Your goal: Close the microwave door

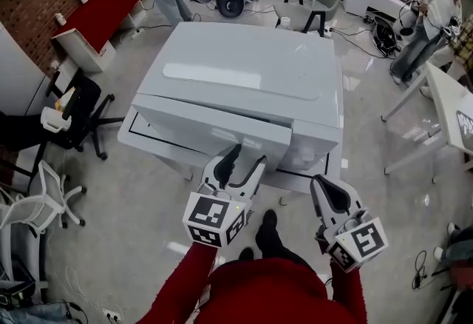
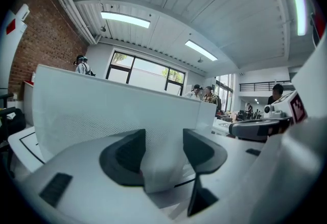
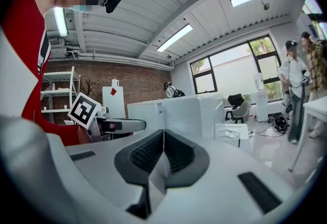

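A large white microwave point(image 1: 251, 67) stands on a low white stand point(image 1: 148, 149) in front of me. Its door point(image 1: 214, 126) faces me and looks slightly ajar from the body. My left gripper point(image 1: 244, 160) is open, its fingertips right at the door's lower edge. In the left gripper view the door point(image 2: 112, 110) fills the space just beyond the left gripper point(image 2: 163, 141). My right gripper point(image 1: 325, 188) is shut on nothing and hangs to the right, short of the microwave's front right corner. The right gripper view shows the right gripper point(image 3: 163, 142), the microwave point(image 3: 184, 110) and the left gripper point(image 3: 116, 126).
Black and white office chairs point(image 1: 81, 112) stand at the left. A white table point(image 1: 451, 104) is at the right, a red-topped bench point(image 1: 103, 8) at the far left. People stand along the back and right. My feet point(image 1: 266, 230) are on the pale floor below the stand.
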Available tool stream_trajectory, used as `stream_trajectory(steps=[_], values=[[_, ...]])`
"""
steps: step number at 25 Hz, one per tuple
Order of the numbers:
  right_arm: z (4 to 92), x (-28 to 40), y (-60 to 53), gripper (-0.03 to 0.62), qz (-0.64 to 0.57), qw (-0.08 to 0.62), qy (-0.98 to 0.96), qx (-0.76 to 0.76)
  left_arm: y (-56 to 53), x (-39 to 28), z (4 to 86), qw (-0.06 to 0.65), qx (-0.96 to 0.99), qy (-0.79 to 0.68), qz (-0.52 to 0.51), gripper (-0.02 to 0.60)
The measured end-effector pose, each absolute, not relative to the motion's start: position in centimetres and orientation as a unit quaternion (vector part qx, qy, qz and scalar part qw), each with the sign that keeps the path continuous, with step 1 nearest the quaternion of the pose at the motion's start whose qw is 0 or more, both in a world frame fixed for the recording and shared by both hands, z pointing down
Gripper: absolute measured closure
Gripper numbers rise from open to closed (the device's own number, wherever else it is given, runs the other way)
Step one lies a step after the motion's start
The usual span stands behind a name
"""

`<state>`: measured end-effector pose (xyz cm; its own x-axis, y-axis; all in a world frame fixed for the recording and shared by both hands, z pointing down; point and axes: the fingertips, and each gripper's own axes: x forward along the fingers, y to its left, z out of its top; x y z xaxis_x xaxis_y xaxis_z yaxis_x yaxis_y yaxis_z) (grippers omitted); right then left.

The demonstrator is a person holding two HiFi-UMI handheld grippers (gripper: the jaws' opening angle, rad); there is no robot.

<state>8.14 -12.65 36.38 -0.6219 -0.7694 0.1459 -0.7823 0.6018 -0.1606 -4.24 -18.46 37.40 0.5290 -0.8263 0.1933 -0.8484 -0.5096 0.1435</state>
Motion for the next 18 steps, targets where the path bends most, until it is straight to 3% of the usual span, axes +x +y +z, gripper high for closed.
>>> stream_trajectory(steps=[18], values=[[36.95,8.66,-13.00,0.579,0.115,0.031,-0.892,0.437,-19.37,-4.41,37.39,0.089,0.829,-0.549,0.059,0.390]])
